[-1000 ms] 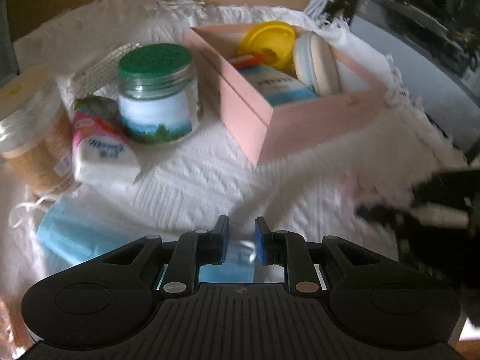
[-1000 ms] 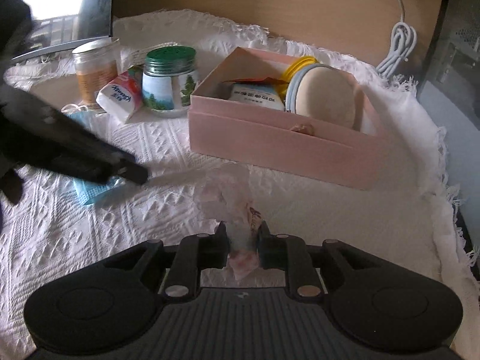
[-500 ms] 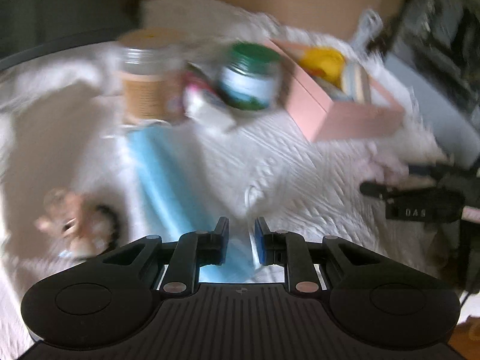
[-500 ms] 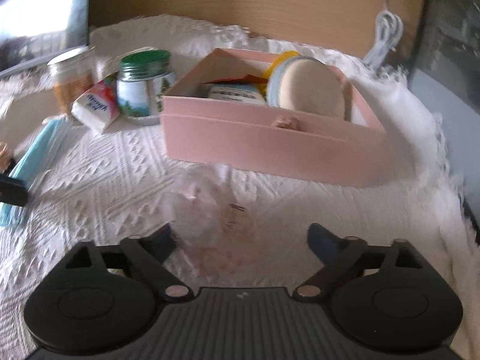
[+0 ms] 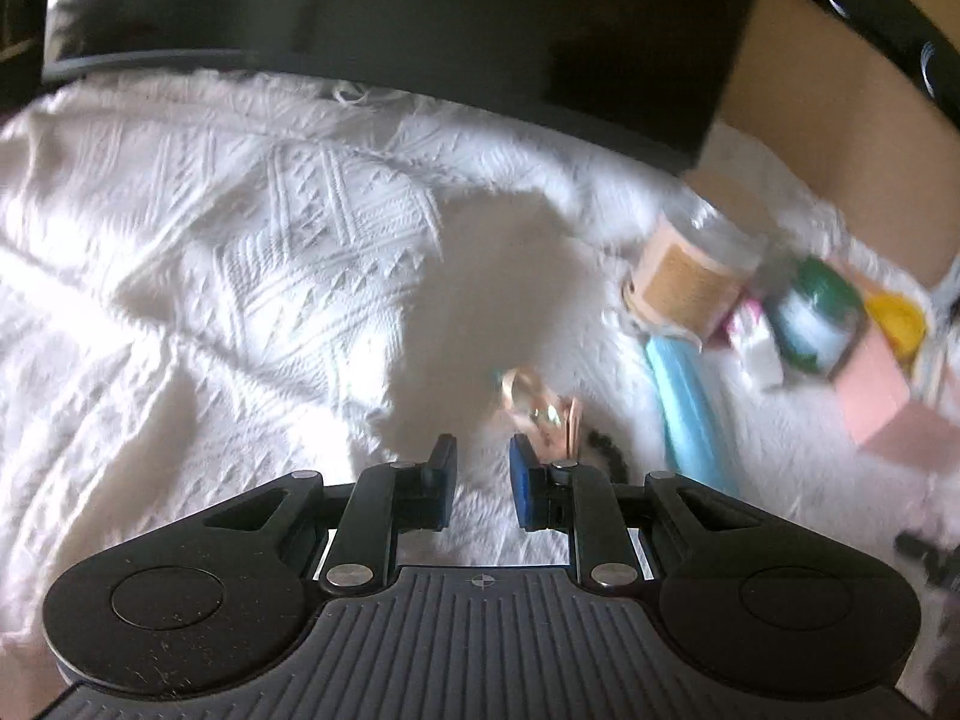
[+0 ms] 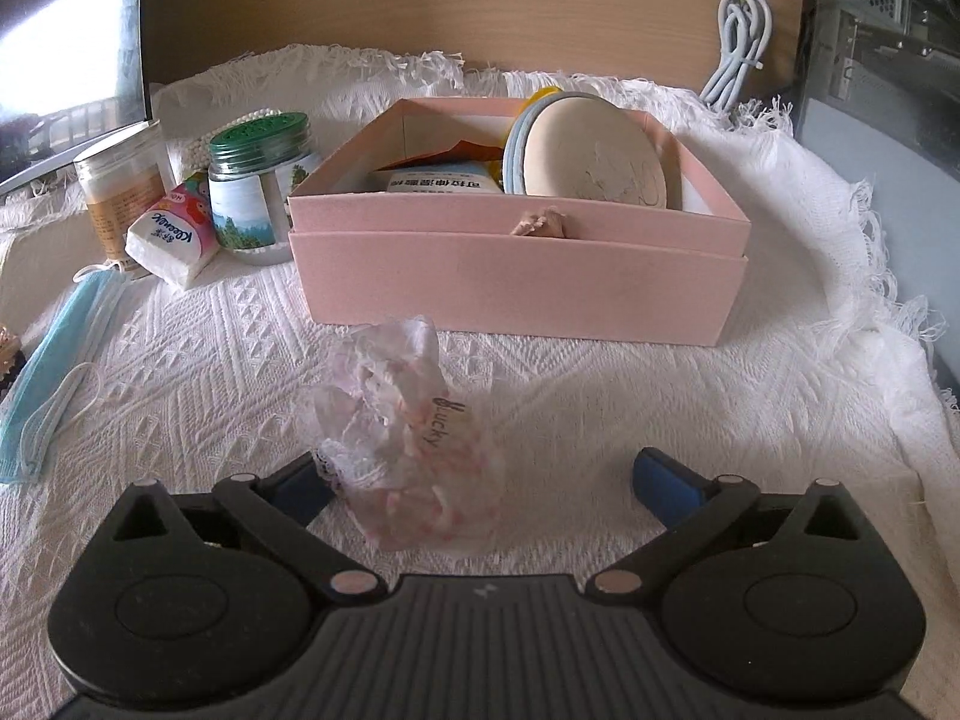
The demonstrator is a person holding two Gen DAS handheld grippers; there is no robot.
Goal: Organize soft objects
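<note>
A crumpled clear plastic bag with pink print (image 6: 408,420) lies on the white cloth between the wide-open fingers of my right gripper (image 6: 486,480), in front of a pink box (image 6: 516,276). The box holds a round beige cushion (image 6: 591,150), a packet and a yellow item. A blue face mask (image 6: 54,360) lies at the left; it also shows in the left wrist view (image 5: 690,408). My left gripper (image 5: 483,474) has its jaws a small gap apart with nothing between them, just left of a pink-gold hair tie with a black band (image 5: 546,414).
A brown-label jar (image 6: 123,192), a green-lid jar (image 6: 258,180) and a tissue pack (image 6: 171,237) stand left of the box. A dark monitor (image 5: 420,18) sits behind the cloth. A coiled white cable (image 6: 738,42) and a computer case (image 6: 888,42) are at the right.
My right gripper opened and let go of the plastic bag, which now lies on the cloth. My left gripper swung left, away from the face mask, to beside the hair tie.
</note>
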